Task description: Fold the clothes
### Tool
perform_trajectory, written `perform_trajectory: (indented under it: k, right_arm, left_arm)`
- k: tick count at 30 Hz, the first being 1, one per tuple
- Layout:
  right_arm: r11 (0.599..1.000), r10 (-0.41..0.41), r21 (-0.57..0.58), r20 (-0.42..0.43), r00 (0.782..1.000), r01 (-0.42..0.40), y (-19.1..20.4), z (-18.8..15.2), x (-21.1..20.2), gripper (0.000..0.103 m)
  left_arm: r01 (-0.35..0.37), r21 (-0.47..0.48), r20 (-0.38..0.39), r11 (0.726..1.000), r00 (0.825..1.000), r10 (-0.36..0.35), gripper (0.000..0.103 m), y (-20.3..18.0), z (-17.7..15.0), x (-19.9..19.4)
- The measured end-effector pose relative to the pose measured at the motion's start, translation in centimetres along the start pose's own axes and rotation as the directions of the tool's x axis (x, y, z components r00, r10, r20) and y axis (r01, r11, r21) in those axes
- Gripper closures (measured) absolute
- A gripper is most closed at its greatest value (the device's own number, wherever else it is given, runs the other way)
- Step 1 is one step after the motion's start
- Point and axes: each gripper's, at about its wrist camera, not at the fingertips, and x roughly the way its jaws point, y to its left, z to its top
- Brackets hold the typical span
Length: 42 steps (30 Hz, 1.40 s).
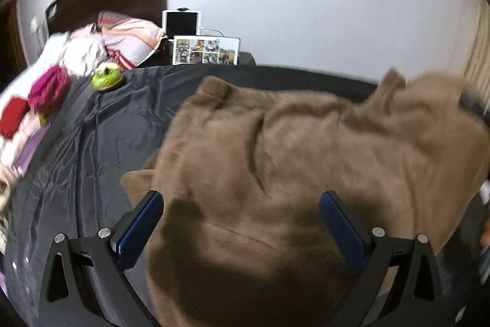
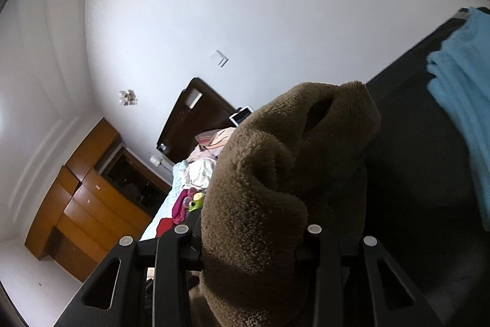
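A brown fleece garment (image 1: 291, 143) lies spread on the black sheet (image 1: 101, 149) covering the bed. My left gripper (image 1: 242, 204) is open, its blue-padded fingers (image 1: 144, 222) hovering over the garment's near edge, touching nothing. My right gripper (image 2: 251, 235) is shut on a bunched part of the brown garment (image 2: 275, 173), which fills the space between its fingers and hides the pads. The right gripper is tilted upward toward the wall. The right gripper shows as a dark blur at the garment's far right corner in the left wrist view (image 1: 473, 106).
A green toy (image 1: 105, 78), pink and red items (image 1: 46, 91) and pillows (image 1: 128, 36) lie at the bed's far left. A photo board (image 1: 205, 51) and tablet (image 1: 180, 22) stand by the wall. A light blue cloth (image 2: 462, 94) lies on the bed. A wooden cabinet (image 2: 85, 204) stands beyond.
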Motion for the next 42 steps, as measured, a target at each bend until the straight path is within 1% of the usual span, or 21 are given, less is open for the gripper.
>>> perform_trajectory:
  k: [2,6,9,13,15,16,17,20,22,24,25,27,28,29,31,33,34,37,42]
  right_arm:
    - [1.0,0.023,-0.008,-0.01,1.0,-0.023,1.0,-0.1,0.7,0.066]
    - [0.995,0.076,-0.056,-0.046,0.996,-0.078,4.1,-0.8,2.5,0.066]
    - [0.987,0.109,-0.111,-0.08,0.991,-0.118,6.7,-1.9,4.2,0.066]
    - [0.967,0.133,-0.197,-0.151,0.979,-0.162,9.6,-4.5,6.8,0.066]
    - [0.953,0.136,-0.241,-0.197,0.971,-0.182,10.7,-6.3,8.2,0.071]
    - [0.946,0.136,-0.262,-0.22,0.966,-0.193,11.3,-7.2,8.8,0.072]
    - [0.937,0.135,-0.283,-0.242,0.961,-0.204,11.9,-8.1,9.5,0.077]
    - [0.906,0.122,-0.355,-0.306,0.944,-0.232,13.5,-10.8,11.3,0.078]
    - [0.874,0.079,-0.432,-0.328,0.941,-0.224,14.2,-12.9,11.9,0.078]
    - [0.839,0.039,-0.502,-0.332,0.942,-0.212,14.2,-14.4,11.5,0.077]
    - [0.82,0.02,-0.535,-0.331,0.943,-0.205,14.2,-15.0,11.1,0.077]
    - [0.778,0.0,-0.597,-0.307,0.952,-0.193,14.3,-16.0,10.1,0.072]
    - [0.757,0.005,-0.623,-0.295,0.955,-0.196,13.9,-16.1,9.1,0.06]
    - [0.741,0.016,-0.641,-0.283,0.959,-0.202,13.7,-16.1,8.3,0.038]
    - [0.713,0.042,-0.675,-0.23,0.972,-0.19,13.8,-15.6,6.3,0.019]
    - [0.693,0.037,-0.705,-0.173,0.984,-0.15,13.3,-15.3,4.6,0.018]
    - [0.687,0.029,-0.713,-0.168,0.985,-0.142,13.3,-15.2,4.5,0.018]
    - [0.669,0.002,-0.73,-0.186,0.983,-0.14,13.3,-14.9,5.3,0.018]
    - [0.639,-0.043,-0.756,-0.214,0.976,-0.138,13.5,-14.5,6.7,0.019]
  left_arm:
    - [0.026,-0.069,0.016,0.997,1.0,-0.025,0.001,1.7,0.5,-0.8]
    - [0.05,-0.16,0.022,0.986,0.999,-0.047,0.001,4.0,0.8,-1.4]
    - [0.109,-0.216,0.034,0.97,0.994,-0.104,0.001,5.2,0.8,-1.9]
    - [0.183,-0.263,0.052,0.947,0.983,-0.176,0.001,6.2,0.9,-2.4]
    - [0.213,-0.274,0.059,0.938,0.977,-0.204,0.001,6.4,1.0,-2.6]
    - [0.232,-0.28,0.062,0.932,0.973,-0.224,0.001,6.5,0.9,-2.6]
    - [0.264,-0.29,0.064,0.92,0.964,-0.257,0.001,6.7,0.9,-2.6]
    - [0.35,-0.325,0.064,0.879,0.935,-0.349,0.001,7.1,0.8,-2.2]
    - [0.356,-0.337,0.051,0.871,0.931,-0.361,0.001,7.3,0.7,-1.8]
    - [0.34,-0.352,0.036,0.872,0.936,-0.35,0.001,7.4,0.6,-1.3]
    - [0.343,-0.357,0.032,0.869,0.934,-0.355,0.001,7.4,0.5,-1.1]
    - [0.354,-0.366,0.024,0.861,0.928,-0.372,0.001,7.4,0.4,-0.6]
    - [0.363,-0.37,0.022,0.855,0.924,-0.382,0.001,7.4,0.3,-0.5]
    - [0.367,-0.371,0.018,0.853,0.921,-0.388,0.001,7.3,0.3,-0.3]
    - [0.358,-0.371,0.007,0.857,0.924,-0.383,0.001,7.2,0.2,0.1]
    - [0.348,-0.371,-0.005,0.861,0.926,-0.377,0.001,7.0,0.1,0.5]
    - [0.345,-0.373,-0.01,0.861,0.927,-0.376,0.001,6.9,0.0,0.7]
    - [0.339,-0.367,-0.023,0.866,0.928,-0.372,0.001,6.5,-0.1,1.0]
    - [0.361,-0.368,-0.016,0.857,0.919,-0.394,0.001,6.6,0.0,0.8]
